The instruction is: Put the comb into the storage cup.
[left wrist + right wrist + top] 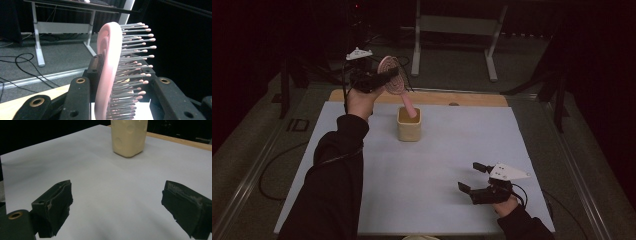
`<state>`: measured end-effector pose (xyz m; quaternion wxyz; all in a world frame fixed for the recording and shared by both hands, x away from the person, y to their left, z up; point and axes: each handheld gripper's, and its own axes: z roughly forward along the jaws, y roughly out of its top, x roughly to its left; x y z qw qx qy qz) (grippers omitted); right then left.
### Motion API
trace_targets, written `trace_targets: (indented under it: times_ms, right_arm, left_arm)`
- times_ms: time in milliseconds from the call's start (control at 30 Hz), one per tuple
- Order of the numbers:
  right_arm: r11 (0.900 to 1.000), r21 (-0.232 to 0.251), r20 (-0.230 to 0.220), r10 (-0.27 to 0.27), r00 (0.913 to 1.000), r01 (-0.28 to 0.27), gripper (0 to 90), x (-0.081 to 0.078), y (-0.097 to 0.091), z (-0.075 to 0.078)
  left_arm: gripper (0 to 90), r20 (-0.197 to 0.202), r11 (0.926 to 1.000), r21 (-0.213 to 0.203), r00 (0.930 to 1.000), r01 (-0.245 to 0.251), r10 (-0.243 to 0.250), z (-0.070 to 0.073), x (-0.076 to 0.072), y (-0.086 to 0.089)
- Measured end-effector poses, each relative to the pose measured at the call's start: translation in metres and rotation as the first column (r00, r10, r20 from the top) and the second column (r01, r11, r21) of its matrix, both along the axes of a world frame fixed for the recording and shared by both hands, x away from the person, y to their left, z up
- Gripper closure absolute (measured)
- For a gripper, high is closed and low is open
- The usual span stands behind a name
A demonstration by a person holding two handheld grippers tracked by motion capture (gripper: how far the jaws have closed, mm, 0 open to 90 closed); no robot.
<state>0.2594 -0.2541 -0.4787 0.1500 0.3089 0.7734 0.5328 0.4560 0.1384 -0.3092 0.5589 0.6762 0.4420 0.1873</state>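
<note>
Above the cream cup (409,125), a pink hairbrush (391,79) hangs in the air. Its round head is up high, and its handle points down and to the right, so the tip of the handle sits at the mouth of the cup. It looks like the tip is just inside, but I cannot be sure that it touches the cup. The long way of the brush runs on a slant, from the head up on the left to the handle tip down at the cup.

Over the cup and a bit to its left is the left gripper (382,77). Its jaws squeeze tight on the head of the brush. In the left gripper view the pink head (107,70) stands between the black jaws, and the bristles (135,50) stick out to the right.

I think the brush is going into the cup, or coming out of it. To drop it in, the left hand would need to go down along that slant, handle first. This hand is the one right by the cup.

Near the front edge of the white mat (427,175), far from the cup, the right gripper (472,180) rests low. Its jaws are wide apart and hold nothing. In the right gripper view the cup (129,137) stands ahead of it, well apart.
</note>
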Motion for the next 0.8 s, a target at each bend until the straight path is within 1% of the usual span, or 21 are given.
trace_targets:
  times_ms: [100, 167, 300, 367, 667, 800]
  right_arm:
    - [1.0000, 0.002, 0.000, -0.001, 1.0000, 0.001, 9.3, 0.000, 0.000, 0.000]
    - [1.0000, 0.002, 0.000, 0.000, 1.0000, 0.000, 9.3, 0.000, 0.000, 0.000]
    - [1.0000, 0.001, 0.000, 0.001, 1.0000, -0.001, 9.4, 0.000, 0.000, 0.000]
    - [1.0000, 0.002, 0.001, 0.000, 1.0000, 0.000, 9.3, 0.000, 0.000, 0.000]
    - [1.0000, 0.005, -0.001, 0.002, 1.0000, -0.002, 9.4, 0.000, 0.000, 0.000]
    - [1.0000, 0.007, 0.001, 0.004, 1.0000, -0.004, 9.4, 0.000, -0.001, 0.000]
  left_arm:
    - [65.6, -0.012, 0.9999, -0.010, 0.9999, -0.009, 0.009, -0.005, 0.002, 0.000]
    - [65.6, -0.017, 0.9999, -0.002, 0.9997, -0.016, 0.016, -0.008, 0.003, 0.000]
    - [65.6, -0.017, 0.9996, -0.005, 0.9995, -0.027, 0.027, -0.012, 0.004, 0.001]
    - [65.6, -0.031, 0.9994, -0.009, 0.9990, -0.033, 0.033, -0.016, 0.005, 0.001]
    - [65.6, -0.049, 0.9995, -0.003, 0.9983, -0.032, 0.032, -0.031, 0.008, -0.001]
    - [65.6, -0.057, 0.9996, -0.007, 0.9980, -0.029, 0.028, -0.037, 0.010, -0.004]
